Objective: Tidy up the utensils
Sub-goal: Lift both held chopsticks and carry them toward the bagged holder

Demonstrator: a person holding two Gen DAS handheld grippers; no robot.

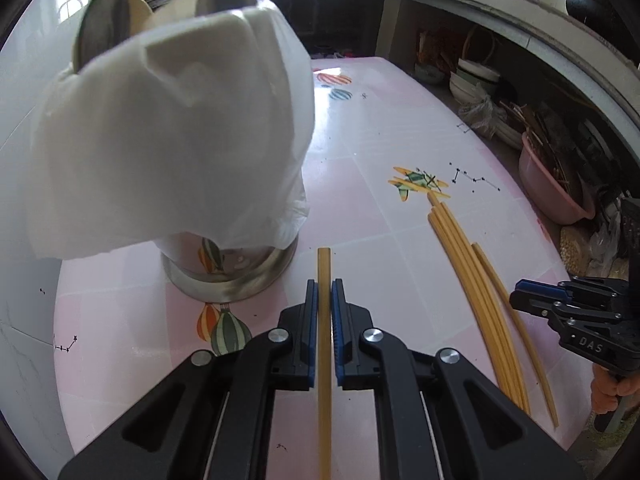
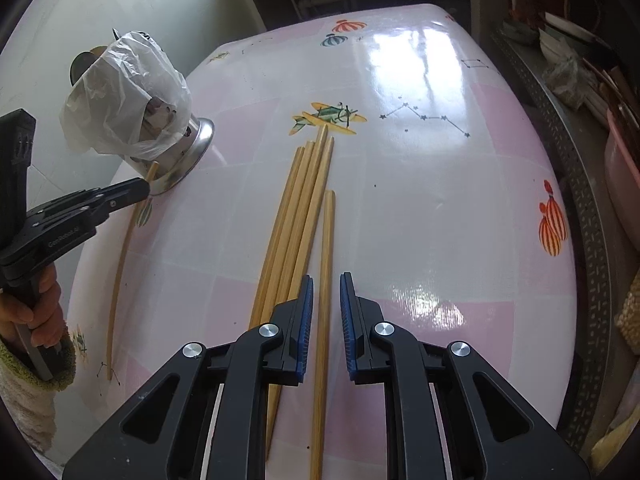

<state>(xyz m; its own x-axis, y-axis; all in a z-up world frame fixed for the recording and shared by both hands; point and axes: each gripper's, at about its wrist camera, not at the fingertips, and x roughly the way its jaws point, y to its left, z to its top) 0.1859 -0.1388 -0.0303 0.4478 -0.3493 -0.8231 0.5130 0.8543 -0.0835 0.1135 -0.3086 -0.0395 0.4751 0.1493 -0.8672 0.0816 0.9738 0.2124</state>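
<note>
Left hand-held gripper (image 1: 324,292) is pinching one chopstick (image 1: 324,360); right hand-held gripper (image 2: 326,292) is sitting released over another chopstick (image 2: 325,248); plastic bag (image 1: 168,128) is hiding the holder's contents.

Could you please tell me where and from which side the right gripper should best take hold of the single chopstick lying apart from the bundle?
Grip the lone chopstick at its near half, coming down from above with one jaw on either side. It lies flat on the table, and the right gripper already straddles it with open jaws; the bundle lies close on its left, so keep that jaw tight to the stick.
</note>
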